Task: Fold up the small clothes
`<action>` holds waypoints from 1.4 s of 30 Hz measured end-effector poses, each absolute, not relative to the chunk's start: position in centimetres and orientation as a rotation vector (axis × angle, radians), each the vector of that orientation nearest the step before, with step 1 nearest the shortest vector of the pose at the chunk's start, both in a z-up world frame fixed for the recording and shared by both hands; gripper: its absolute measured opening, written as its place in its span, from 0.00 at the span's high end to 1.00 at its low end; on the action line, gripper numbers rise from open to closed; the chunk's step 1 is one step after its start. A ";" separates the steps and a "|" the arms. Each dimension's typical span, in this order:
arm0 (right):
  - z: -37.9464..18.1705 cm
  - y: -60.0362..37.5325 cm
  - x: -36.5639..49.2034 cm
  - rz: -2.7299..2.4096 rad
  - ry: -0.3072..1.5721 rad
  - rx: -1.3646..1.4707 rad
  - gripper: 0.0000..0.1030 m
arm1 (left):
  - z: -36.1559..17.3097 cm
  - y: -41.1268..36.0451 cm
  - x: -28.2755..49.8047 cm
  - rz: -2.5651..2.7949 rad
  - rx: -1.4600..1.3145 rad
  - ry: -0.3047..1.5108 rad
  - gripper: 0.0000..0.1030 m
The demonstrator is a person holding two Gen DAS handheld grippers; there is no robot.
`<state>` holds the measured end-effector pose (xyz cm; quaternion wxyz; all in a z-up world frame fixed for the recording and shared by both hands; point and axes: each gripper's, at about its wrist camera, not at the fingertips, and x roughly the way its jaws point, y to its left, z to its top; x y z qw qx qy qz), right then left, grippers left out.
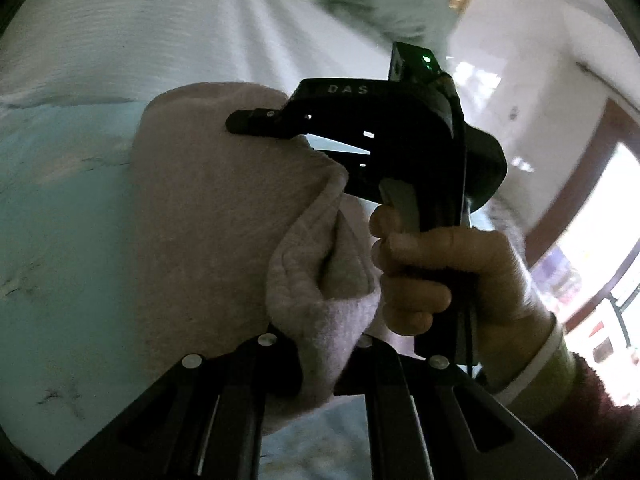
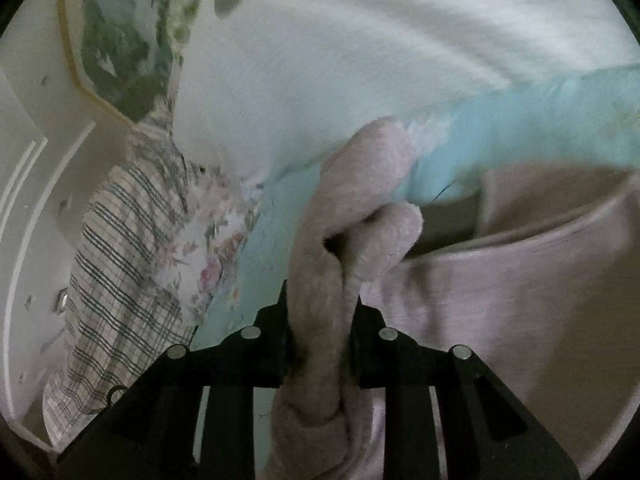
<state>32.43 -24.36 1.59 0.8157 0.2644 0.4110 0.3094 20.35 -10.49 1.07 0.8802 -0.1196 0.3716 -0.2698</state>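
A small pale pink knit garment [image 1: 208, 216] hangs lifted above a light blue sheet [image 1: 60, 240]. My left gripper [image 1: 320, 364] is shut on a bunched edge of it. In the left wrist view the right gripper [image 1: 256, 122], a black tool in a person's hand [image 1: 440, 280], has its fingers closed on the garment's far top edge. In the right wrist view my right gripper [image 2: 318, 340] is shut on a thick rolled fold of the pink garment [image 2: 344, 248]; the rest of the garment [image 2: 520, 280] spreads to the right.
A white blanket [image 1: 160, 32] lies beyond the blue sheet [image 2: 520, 112]. A plaid cloth [image 2: 120, 280] and a floral cloth [image 2: 208, 248] lie at the left in the right wrist view. A wall and doorway [image 1: 580, 200] stand to the right.
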 end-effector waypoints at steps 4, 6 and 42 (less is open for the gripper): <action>2.0 -30.3 30.3 0.531 0.865 0.543 0.76 | 0.6 -15.0 20.9 -0.656 -0.236 0.805 0.94; 0.5 -33.4 29.6 0.466 0.883 0.583 0.76 | -0.8 -17.5 21.3 -0.689 -0.222 0.849 0.94; -5.0 -38.8 22.7 0.366 0.930 0.614 0.20 | -4.3 -7.3 25.5 -0.571 -0.450 1.002 0.21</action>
